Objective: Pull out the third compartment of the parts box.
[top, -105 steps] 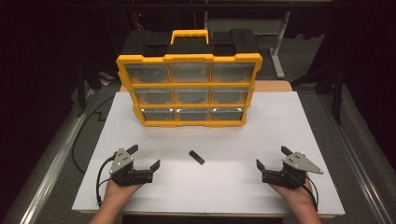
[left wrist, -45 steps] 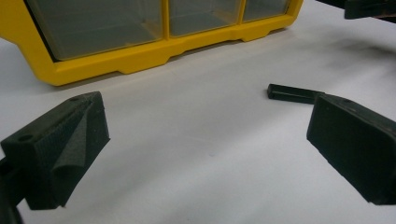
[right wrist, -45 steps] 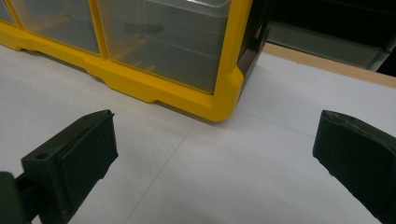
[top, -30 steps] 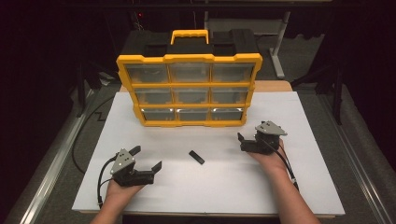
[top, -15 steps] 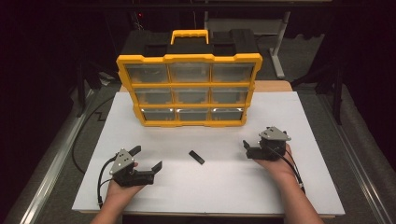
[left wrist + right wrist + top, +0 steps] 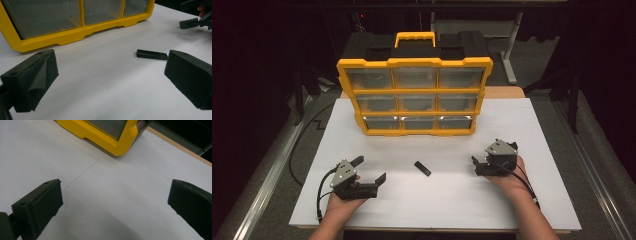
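Observation:
A small black stick (image 6: 422, 168) lies flat on the white tabletop (image 6: 532, 130), in front of a yellow organizer (image 6: 414, 95) with several clear drawers. My left gripper (image 6: 369, 169) rests at the front left, open and empty, its jaws pointing right toward the stick. In the left gripper view the stick (image 6: 152, 54) lies ahead, just inside the right jaw of my left gripper (image 6: 110, 75). My right gripper (image 6: 478, 165) sits to the right of the stick, open and empty, pointing left. In the right gripper view my right gripper (image 6: 115, 205) frames bare white tabletop.
The organizer (image 6: 75, 32) stands upright across the back middle, drawers shut; its lower right corner (image 6: 112, 137) shows ahead of the right jaws. The table's wooden edge (image 6: 180, 147) runs behind it. A cable (image 6: 299, 150) trails off the left side.
The right gripper came forward and left from the front right corner, then drew back slightly toward the person. The left gripper and the stick have stayed put.

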The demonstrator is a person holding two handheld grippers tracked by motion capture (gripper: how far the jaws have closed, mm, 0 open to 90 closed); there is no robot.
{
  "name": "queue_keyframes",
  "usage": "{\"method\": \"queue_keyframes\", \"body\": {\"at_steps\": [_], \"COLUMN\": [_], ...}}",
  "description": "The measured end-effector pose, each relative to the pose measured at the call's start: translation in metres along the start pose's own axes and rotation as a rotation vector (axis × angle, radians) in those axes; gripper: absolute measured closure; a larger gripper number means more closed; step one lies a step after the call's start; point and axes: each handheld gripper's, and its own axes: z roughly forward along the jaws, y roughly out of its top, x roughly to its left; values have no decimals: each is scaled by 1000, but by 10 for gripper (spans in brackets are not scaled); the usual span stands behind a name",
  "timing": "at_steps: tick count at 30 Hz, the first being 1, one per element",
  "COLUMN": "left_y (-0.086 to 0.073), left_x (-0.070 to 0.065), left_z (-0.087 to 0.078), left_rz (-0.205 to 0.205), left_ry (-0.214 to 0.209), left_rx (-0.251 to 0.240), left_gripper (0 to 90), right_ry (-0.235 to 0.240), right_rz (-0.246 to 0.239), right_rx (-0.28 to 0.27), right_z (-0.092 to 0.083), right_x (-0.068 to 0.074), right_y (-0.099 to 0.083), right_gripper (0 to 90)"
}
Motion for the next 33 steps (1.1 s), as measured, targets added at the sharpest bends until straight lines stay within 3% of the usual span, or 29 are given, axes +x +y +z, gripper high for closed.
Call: {"method": "queue_keyframes", "body": {"at_steps": [12,22,33], "left_y": [0,-1,-1], "left_x": [-1,-1,-2], "left_z": [0,0,0], "left_rz": [4,7,11], "left_ry": [-1,-4,-9], "left_rx": [1,-1,1], "left_gripper": [3,3,3], "right_ry": [-43,-105,-143], "right_rz": [-144,-301,-403], "right_rx": [20,28,49], "right_z": [-4,-8,-9], "right_x": [12,21,29], "right_y": [5,9,11], "right_gripper": [1,2,2]}}
